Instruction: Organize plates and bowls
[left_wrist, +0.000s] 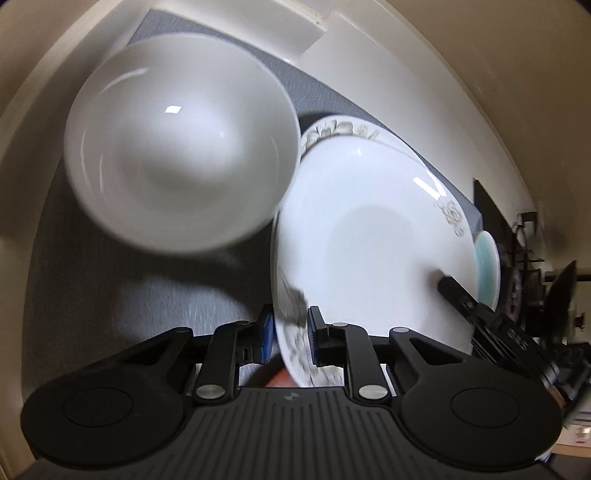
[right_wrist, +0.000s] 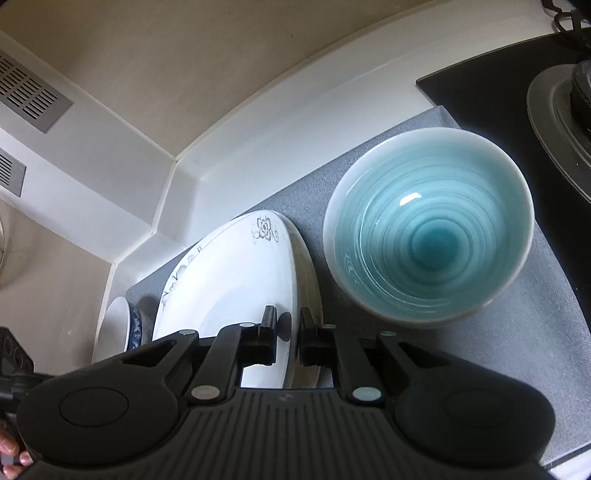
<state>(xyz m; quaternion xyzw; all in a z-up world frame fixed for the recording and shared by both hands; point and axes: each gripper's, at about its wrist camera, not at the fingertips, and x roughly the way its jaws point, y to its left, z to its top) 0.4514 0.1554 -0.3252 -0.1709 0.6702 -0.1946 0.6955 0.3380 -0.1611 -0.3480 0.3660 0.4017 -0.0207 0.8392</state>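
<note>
A white plate with grey flower print is held tilted above a grey mat. My left gripper is shut on its near rim. My right gripper is shut on the opposite rim of the same plate; its finger shows in the left wrist view. A second flowered plate lies behind or under the held one. A white bowl stands left of the plate. A turquoise bowl stands right of it, upright on the mat.
A blue-patterned white bowl sits at the mat's left end. A white counter ledge and wall corner run behind. A black stove top with a burner ring lies to the right.
</note>
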